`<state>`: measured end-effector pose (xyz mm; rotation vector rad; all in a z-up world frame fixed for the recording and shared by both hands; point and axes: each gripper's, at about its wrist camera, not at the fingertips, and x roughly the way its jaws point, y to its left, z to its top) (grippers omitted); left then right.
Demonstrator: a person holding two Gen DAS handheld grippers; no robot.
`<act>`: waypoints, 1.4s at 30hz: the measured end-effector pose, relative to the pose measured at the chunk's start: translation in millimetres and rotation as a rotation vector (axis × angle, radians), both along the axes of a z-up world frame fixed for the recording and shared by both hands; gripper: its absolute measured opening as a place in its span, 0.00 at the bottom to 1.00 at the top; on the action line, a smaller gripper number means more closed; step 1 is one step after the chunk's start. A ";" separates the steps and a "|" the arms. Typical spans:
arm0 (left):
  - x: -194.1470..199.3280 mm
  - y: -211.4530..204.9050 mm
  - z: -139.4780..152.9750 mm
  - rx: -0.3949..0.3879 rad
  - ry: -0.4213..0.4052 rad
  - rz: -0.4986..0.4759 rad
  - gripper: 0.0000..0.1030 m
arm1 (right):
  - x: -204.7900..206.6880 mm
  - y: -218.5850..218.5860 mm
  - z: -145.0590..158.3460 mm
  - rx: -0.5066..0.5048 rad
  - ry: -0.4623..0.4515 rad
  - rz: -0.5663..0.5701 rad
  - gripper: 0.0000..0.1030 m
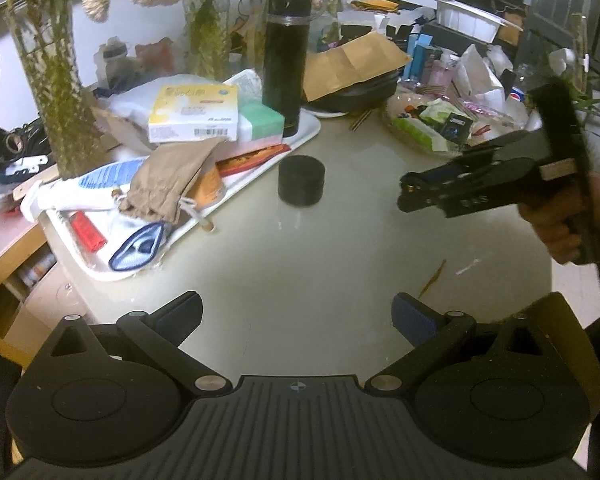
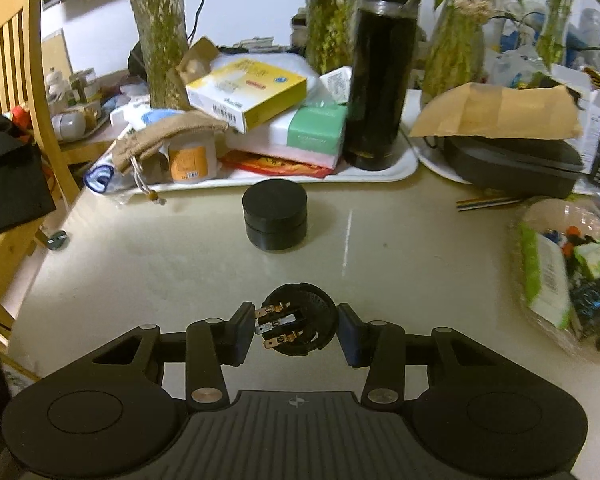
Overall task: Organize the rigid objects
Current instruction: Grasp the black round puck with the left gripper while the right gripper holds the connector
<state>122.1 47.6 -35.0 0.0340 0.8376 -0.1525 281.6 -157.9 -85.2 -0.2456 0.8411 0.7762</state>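
Note:
A short black round container [image 1: 301,179] [image 2: 275,215] stands on the pale table in front of a white tray [image 1: 236,190] [image 2: 396,174]. The tray holds a tall black flask [image 1: 285,62] [image 2: 380,68], a yellow box [image 1: 194,112] [image 2: 246,92] and a tan pouch [image 1: 168,178] [image 2: 160,136]. My right gripper [image 2: 296,330] [image 1: 406,194] is shut on a small black round part with copper contacts [image 2: 298,324], held above the table near the container. My left gripper [image 1: 296,320] is open and empty over the table.
Glass vases with plants [image 1: 56,92] [image 2: 158,32] stand behind the tray. A dark case under brown paper [image 2: 512,160] [image 1: 356,76] lies at the right. Bagged packets [image 2: 572,276] [image 1: 432,124] lie at the right edge. A wooden chair [image 2: 24,80] stands at the left.

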 end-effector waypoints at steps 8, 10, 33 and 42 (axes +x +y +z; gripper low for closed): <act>19.4 -9.8 -1.1 0.022 -0.036 -0.039 1.00 | -24.3 -23.9 20.5 0.029 -0.002 -0.047 0.45; 24.9 -12.1 -0.8 0.025 -0.046 -0.046 1.00 | -28.9 -29.7 23.5 0.036 0.004 -0.064 0.45; 110.0 -22.8 -31.7 0.039 -0.095 -0.069 0.99 | -58.0 -73.6 35.8 0.105 0.024 -0.200 0.45; 148.1 -32.2 -51.2 0.052 -0.062 -0.051 0.84 | -61.7 -82.4 29.3 0.115 0.037 -0.224 0.45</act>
